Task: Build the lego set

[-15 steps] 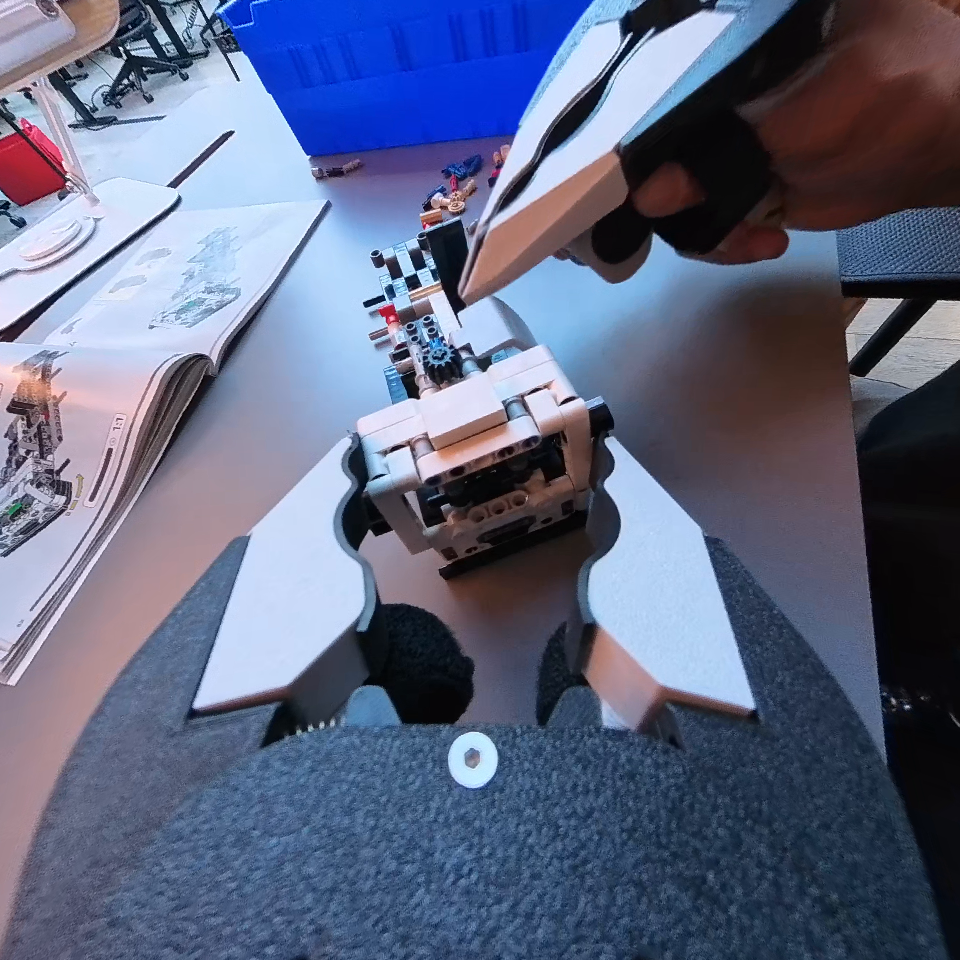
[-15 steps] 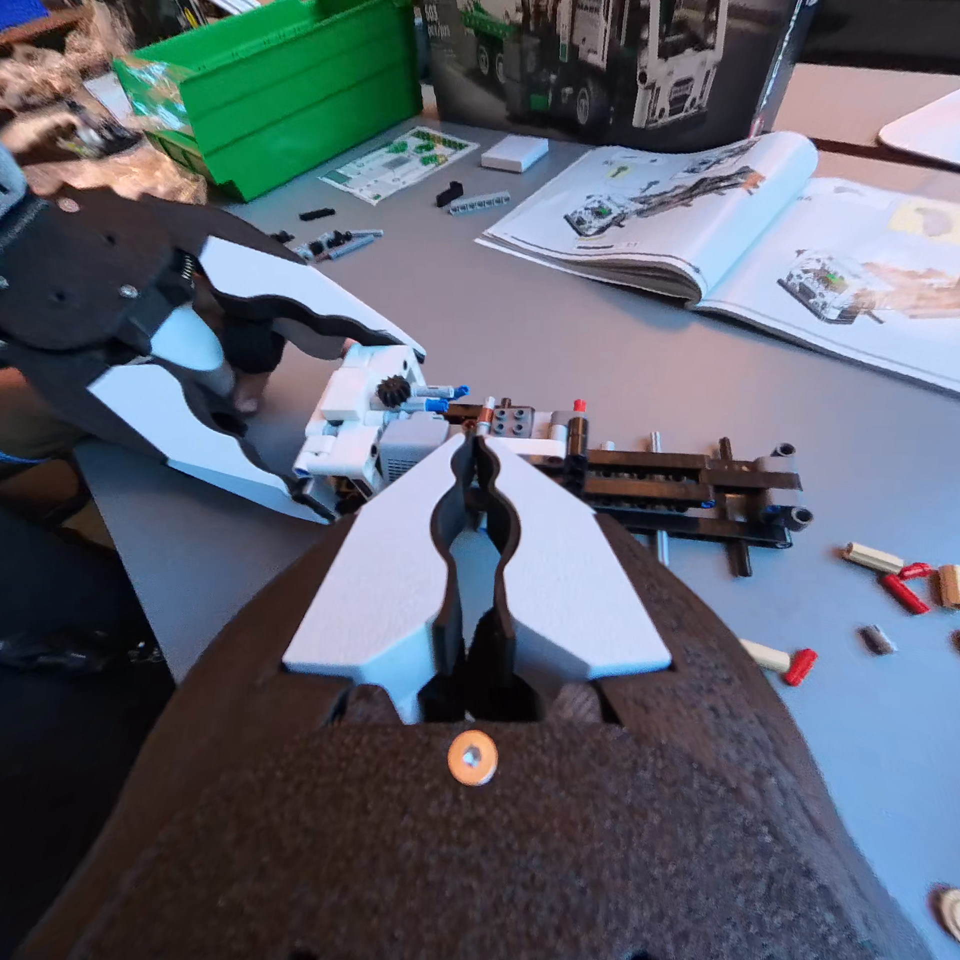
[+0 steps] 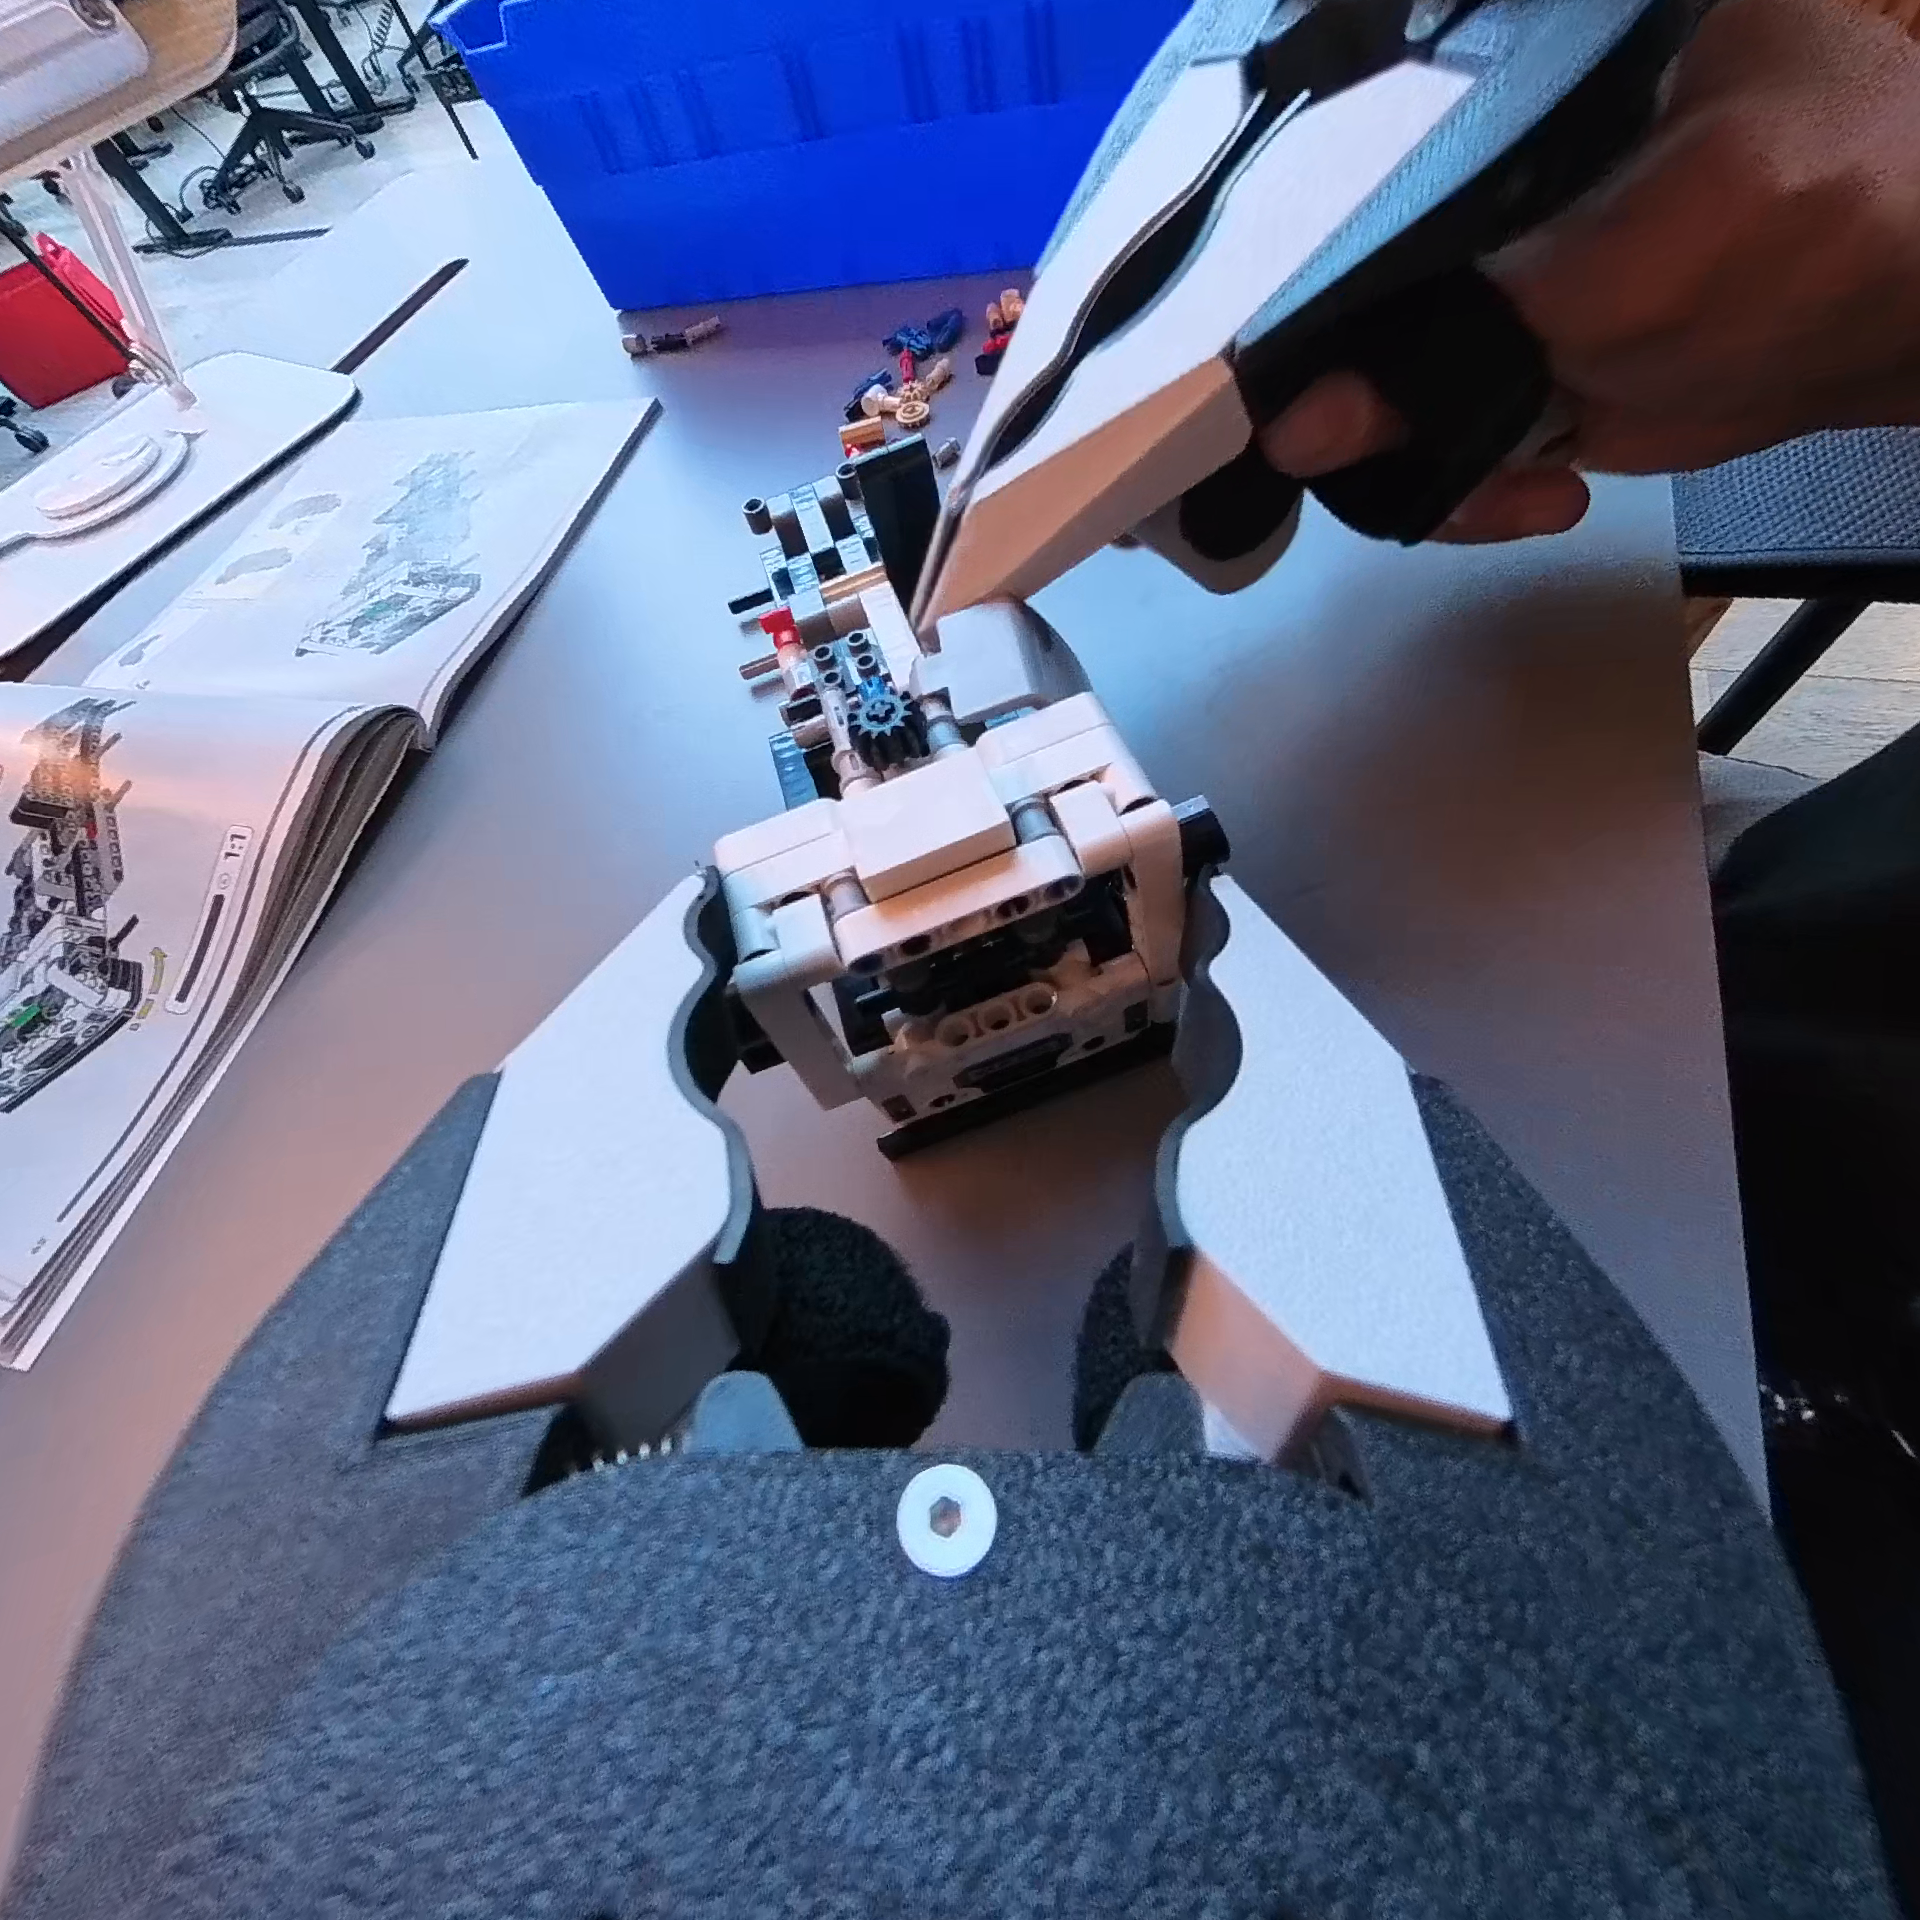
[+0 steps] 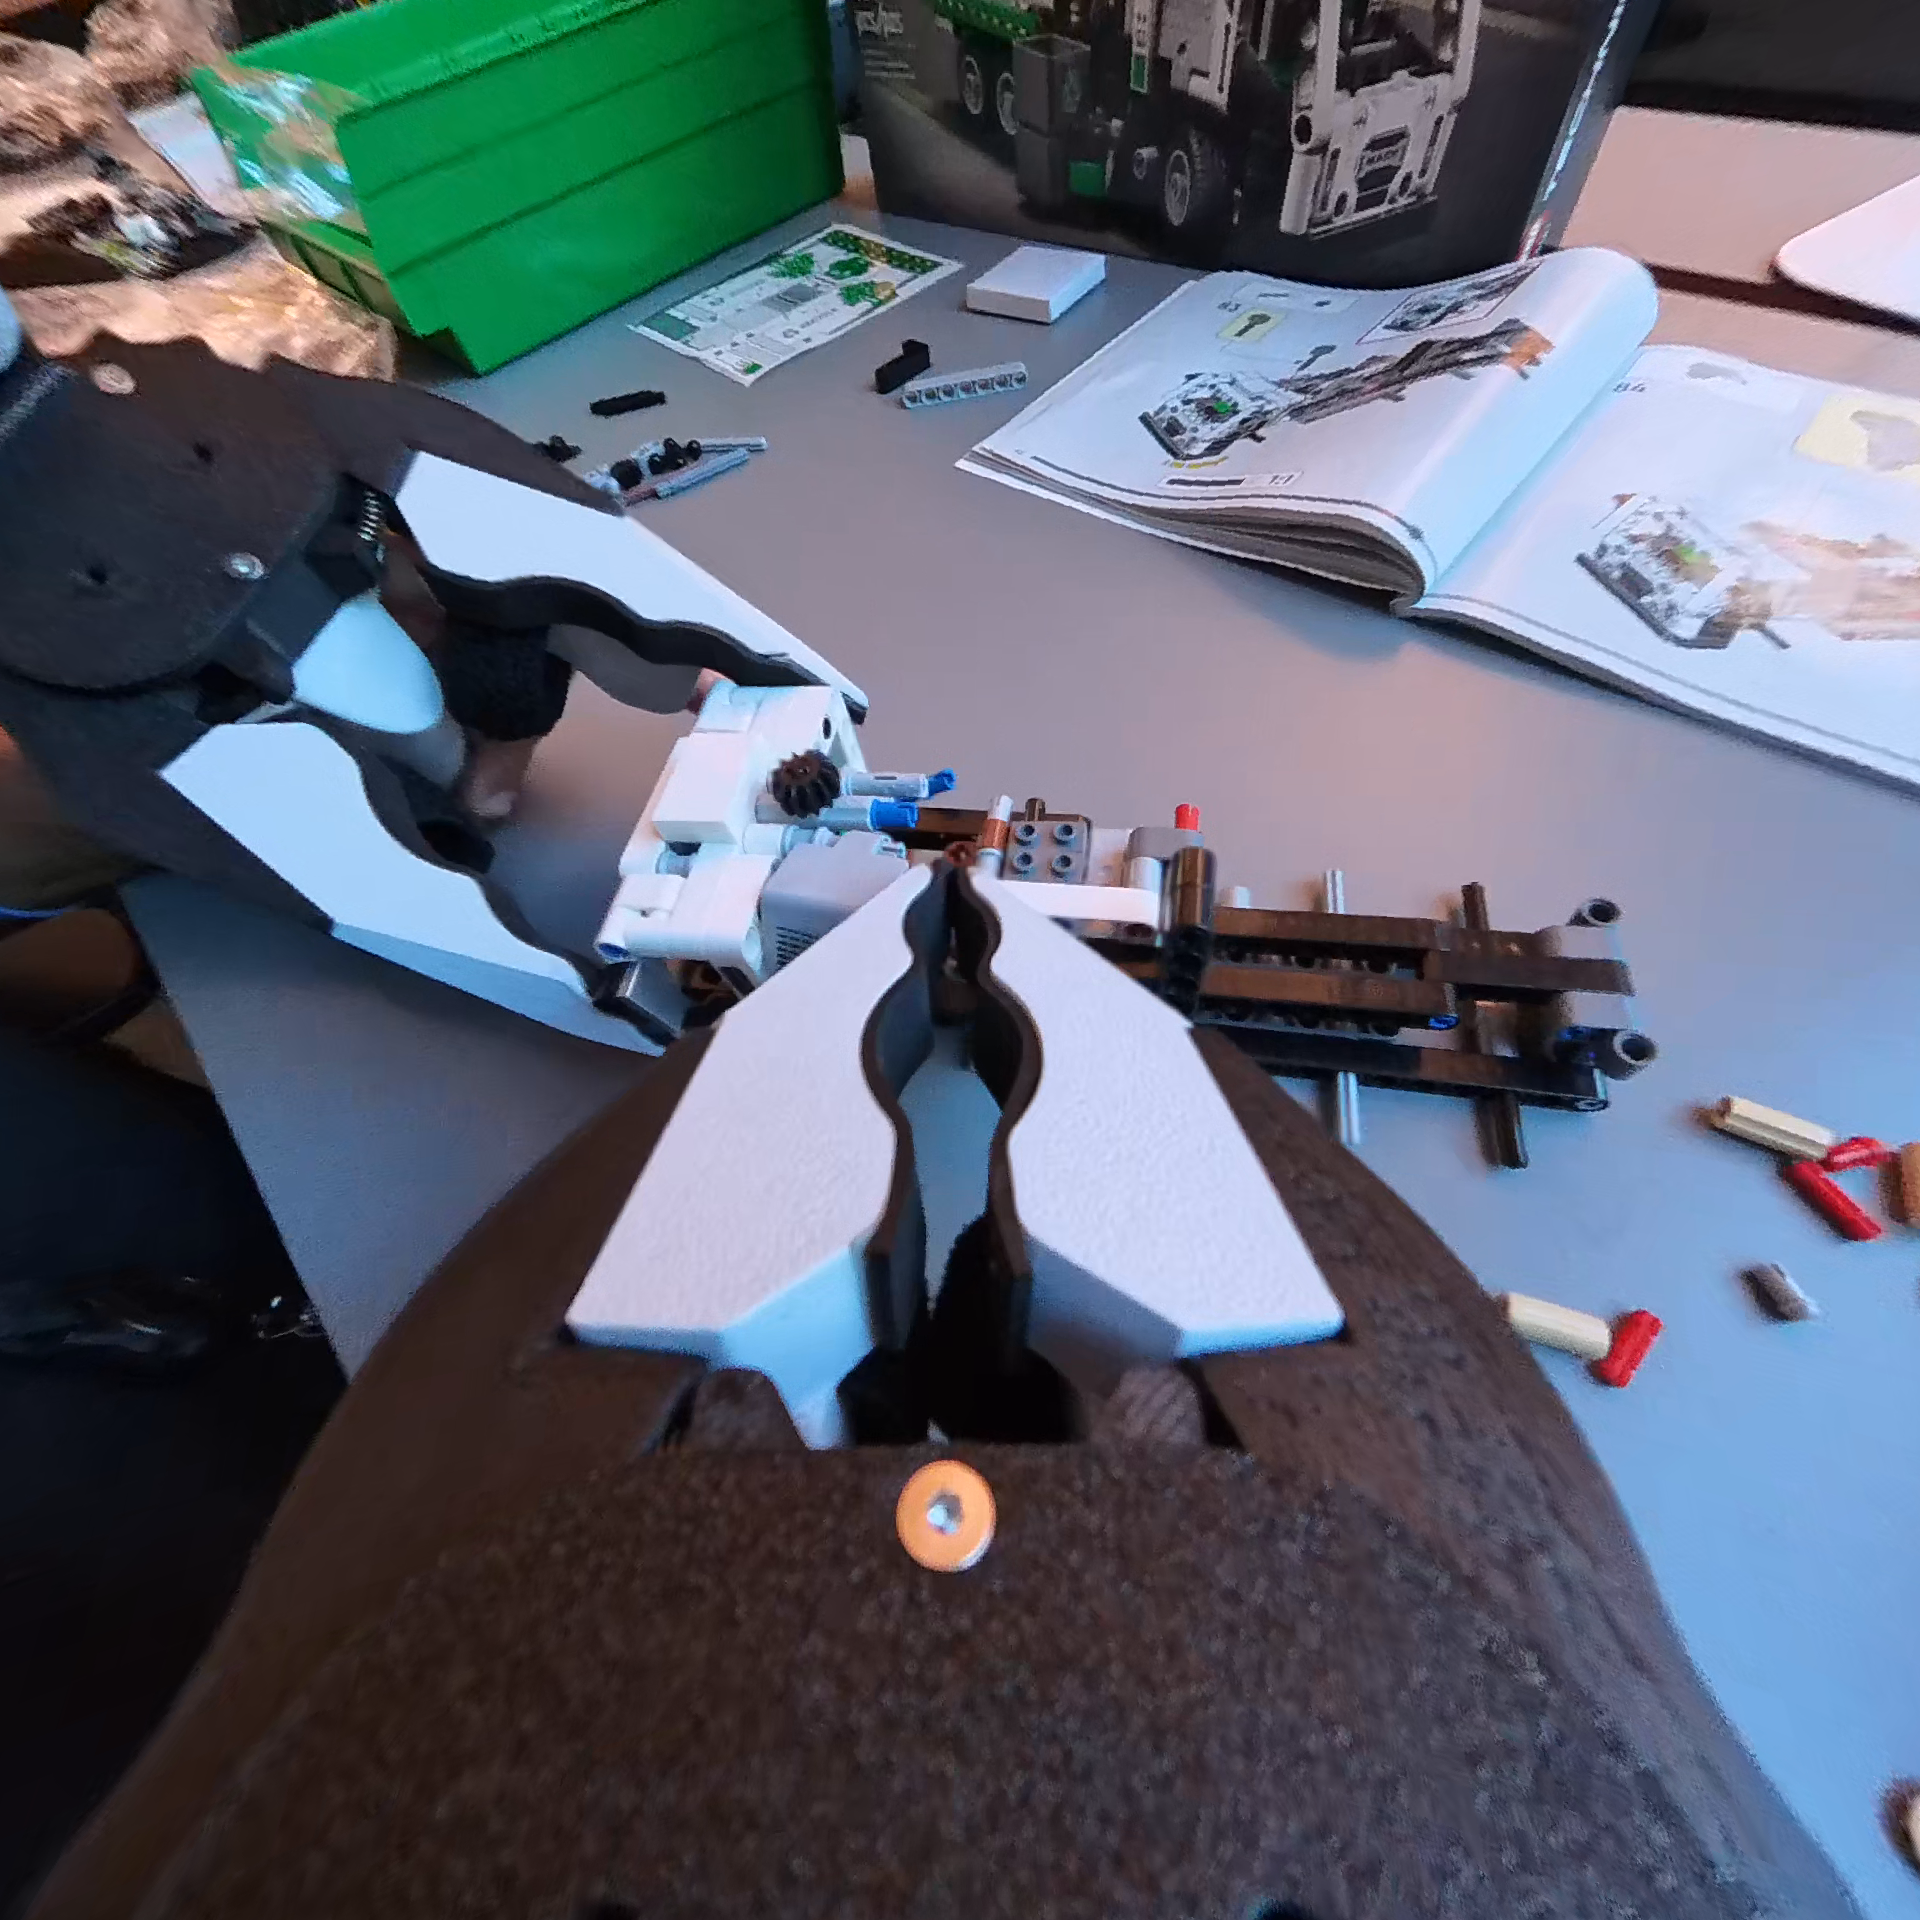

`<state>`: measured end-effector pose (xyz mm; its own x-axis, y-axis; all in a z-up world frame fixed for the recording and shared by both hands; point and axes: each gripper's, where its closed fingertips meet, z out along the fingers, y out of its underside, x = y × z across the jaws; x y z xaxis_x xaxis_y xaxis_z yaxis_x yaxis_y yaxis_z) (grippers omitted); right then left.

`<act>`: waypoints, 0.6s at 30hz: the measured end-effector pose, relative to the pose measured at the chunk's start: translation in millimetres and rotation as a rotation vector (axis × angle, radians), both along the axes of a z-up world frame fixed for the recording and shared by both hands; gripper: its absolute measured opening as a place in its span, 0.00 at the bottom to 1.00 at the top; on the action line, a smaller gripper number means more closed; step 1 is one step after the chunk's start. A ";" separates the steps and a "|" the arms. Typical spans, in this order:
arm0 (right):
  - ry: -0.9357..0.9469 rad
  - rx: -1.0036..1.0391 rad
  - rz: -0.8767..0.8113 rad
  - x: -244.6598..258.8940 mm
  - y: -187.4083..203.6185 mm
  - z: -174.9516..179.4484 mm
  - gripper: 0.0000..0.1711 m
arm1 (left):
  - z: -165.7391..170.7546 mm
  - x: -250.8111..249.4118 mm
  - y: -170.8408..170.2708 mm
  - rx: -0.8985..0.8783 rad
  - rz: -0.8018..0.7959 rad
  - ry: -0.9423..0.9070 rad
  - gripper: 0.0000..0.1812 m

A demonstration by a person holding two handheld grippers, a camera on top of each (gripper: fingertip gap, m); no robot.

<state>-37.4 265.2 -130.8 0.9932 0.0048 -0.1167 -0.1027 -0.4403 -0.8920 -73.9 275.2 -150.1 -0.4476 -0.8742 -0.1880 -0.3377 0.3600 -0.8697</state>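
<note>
A long lego model point(image 3: 935, 831) lies on the grey table: a white front block with a black gear point(image 3: 883, 722), a grey block point(image 3: 987, 665), and black beams point(image 4: 1330, 966) behind. My left gripper point(image 3: 956, 894) is shut on the white front block, one finger on each side. It also shows at the left of the right wrist view point(image 4: 738, 868). My right gripper point(image 4: 940, 878) is shut. In the left wrist view its tip point(image 3: 930, 623) touches the model's top at the grey block's edge. I cannot tell whether a small piece is pinched in it.
An open instruction booklet point(image 3: 312, 644) point(image 4: 1403, 447) lies beside the model. A blue bin point(image 3: 831, 135) stands at the far end. A green bin point(image 4: 540, 177) and the set's box point(image 4: 1195, 125) stand behind. Loose pins point(image 4: 1818, 1174) and a grey beam point(image 4: 961, 387) are scattered about. Across from one pair of fingers to the other is roughly 5 cm.
My right gripper's tip has come down slightly onto the model by the grey block. My left gripper still holds the white block in the same place.
</note>
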 end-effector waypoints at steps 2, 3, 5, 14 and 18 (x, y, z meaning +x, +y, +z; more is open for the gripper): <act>-0.025 -0.014 -0.029 1.2 0.6 -0.1 0.00 | 0.0 0.1 0.4 0.003 0.004 -0.002 0.47; -0.052 -0.018 -0.050 2.6 1.0 -0.4 0.00 | 0.0 0.3 0.7 0.004 0.007 -0.002 0.47; -0.094 -0.031 -0.098 8.2 1.9 -0.3 0.00 | -0.1 0.8 0.8 0.008 0.010 -0.005 0.47; 0.109 0.065 0.057 -13.1 -9.9 8.9 0.25 | 0.3 1.1 2.3 -0.006 0.015 0.001 0.47; 0.008 0.128 0.028 -20.3 -4.9 13.4 0.20 | 0.1 1.0 2.4 0.011 0.023 -0.008 0.47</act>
